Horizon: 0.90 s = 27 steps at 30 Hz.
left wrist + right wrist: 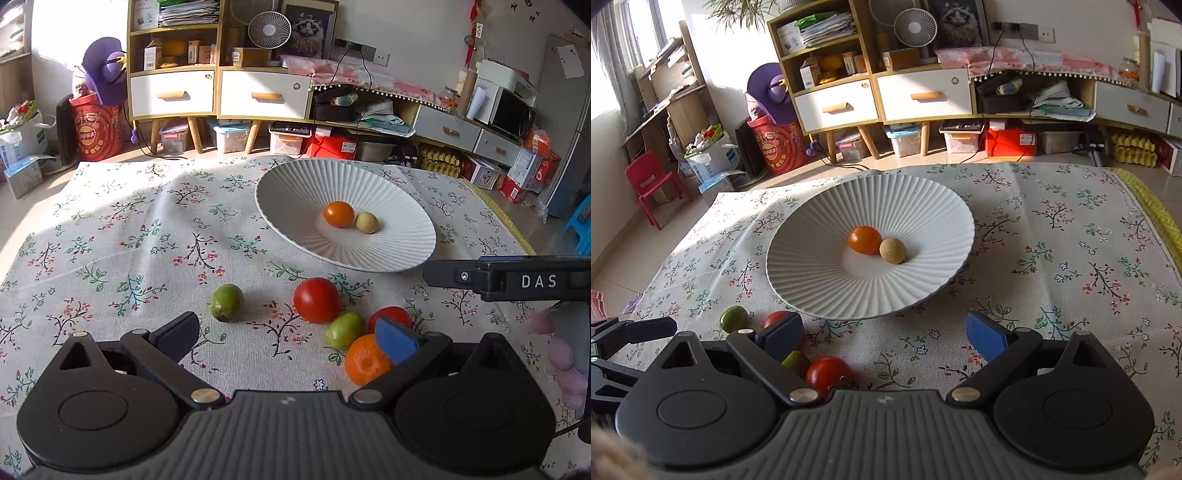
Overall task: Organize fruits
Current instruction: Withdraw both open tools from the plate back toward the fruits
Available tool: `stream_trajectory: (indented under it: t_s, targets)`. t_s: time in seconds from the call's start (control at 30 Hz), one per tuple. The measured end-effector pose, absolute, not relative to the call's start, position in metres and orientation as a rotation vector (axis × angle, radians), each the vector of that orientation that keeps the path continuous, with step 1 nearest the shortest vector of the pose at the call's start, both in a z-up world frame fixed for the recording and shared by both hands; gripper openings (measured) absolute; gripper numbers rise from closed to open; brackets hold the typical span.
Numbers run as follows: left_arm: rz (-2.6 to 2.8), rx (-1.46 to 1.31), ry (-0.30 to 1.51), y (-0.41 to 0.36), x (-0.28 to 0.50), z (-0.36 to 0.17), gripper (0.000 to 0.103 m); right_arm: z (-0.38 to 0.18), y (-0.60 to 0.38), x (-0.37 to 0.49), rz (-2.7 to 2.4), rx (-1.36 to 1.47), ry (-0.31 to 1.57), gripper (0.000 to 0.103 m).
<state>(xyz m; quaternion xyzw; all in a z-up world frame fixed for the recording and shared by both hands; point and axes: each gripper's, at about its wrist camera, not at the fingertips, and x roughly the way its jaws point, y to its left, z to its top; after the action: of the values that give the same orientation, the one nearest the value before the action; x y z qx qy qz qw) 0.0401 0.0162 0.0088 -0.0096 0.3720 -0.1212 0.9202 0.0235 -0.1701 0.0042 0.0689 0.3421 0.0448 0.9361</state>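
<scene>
We are holding both the left hand-held gripper [291, 332] and the right hand-held gripper [884, 334] wide open and empty. Two small fruits are lying in the white ribbed plate [295, 192]; the clustered round red tomato [317, 300] and neighbours near the surface's front edge may be rolling off if nudged.

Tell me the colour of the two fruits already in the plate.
One orange, one tan; clearest in the right wrist view.
</scene>
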Motion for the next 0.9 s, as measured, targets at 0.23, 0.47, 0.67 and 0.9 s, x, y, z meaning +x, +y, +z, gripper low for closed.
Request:
stream_trajectory:
  t_s: [0.23, 0.47, 0.67, 0.9]
  targets:
    - [-0.231, -0.054, 0.744, 0.035, 0.024, 0.003, 0.103, -0.007, -0.164, 0.010, 0.114, 0.102, 0.704, 0.097]
    - [-0.212, -0.087, 0.754, 0.052, 0.013, -0.004, 0.103, -0.012, -0.161, -0.003, 0.135, 0.058, 0.688, 0.099]
    - [-0.177, -0.082, 0.745, 0.062, 0.002, -0.013, 0.103, -0.014, -0.154, -0.012, 0.171, 0.012, 0.650, 0.102]
    - [-0.152, -0.043, 0.717, 0.066, -0.007, -0.017, 0.103, -0.023, -0.137, -0.022, 0.251, -0.023, 0.636, 0.102]
